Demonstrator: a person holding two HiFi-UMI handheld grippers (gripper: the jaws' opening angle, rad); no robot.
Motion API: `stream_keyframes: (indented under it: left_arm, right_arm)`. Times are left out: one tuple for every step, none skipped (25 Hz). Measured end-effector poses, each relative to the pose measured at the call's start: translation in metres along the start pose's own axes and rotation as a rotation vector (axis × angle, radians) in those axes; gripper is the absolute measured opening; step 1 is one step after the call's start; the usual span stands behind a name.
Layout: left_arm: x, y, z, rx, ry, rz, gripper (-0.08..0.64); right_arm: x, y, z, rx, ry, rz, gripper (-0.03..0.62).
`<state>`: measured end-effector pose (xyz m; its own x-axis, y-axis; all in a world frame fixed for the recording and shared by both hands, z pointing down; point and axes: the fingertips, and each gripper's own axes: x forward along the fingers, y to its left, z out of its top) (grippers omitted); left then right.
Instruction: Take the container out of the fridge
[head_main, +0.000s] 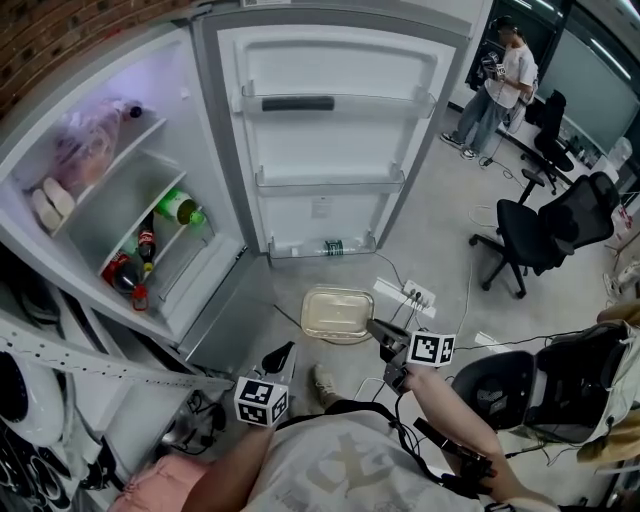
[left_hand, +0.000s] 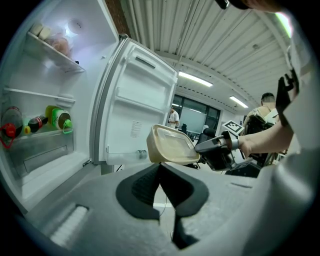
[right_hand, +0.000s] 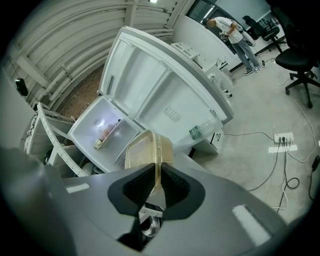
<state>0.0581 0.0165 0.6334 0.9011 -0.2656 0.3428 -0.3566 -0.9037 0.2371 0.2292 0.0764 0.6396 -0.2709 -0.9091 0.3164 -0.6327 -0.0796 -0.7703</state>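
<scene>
Grey office floor (head_main: 440, 215) stretches before a white fridge (head_main: 105, 195) whose door (head_main: 330, 140) stands wide open, with a green bottle (head_main: 180, 207) lying on a lower shelf. The container (head_main: 337, 314) is clear of the fridge, held above the floor just in front of the door. It is a shallow, lidded rectangular box with rounded corners and a raised rim, made of cloudy, cream-tinted plastic. The right gripper (head_main: 375, 328) has its jaws clamped on the container's near edge. The left gripper (head_main: 283, 353) sits nearby, its jaws closed together on nothing. An office chair (head_main: 545, 225) and a standing person (head_main: 505, 85) fill the background.
</scene>
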Motion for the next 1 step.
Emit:
stream_keyframes:
  left_arm:
    - [-0.0006, 0.0005, 0.0000, 0.000, 0.000, 0.001, 0.003]
  right_arm:
    - [0.0006, 0.0005, -0.0003, -0.001, 0.002, 0.001, 0.044]
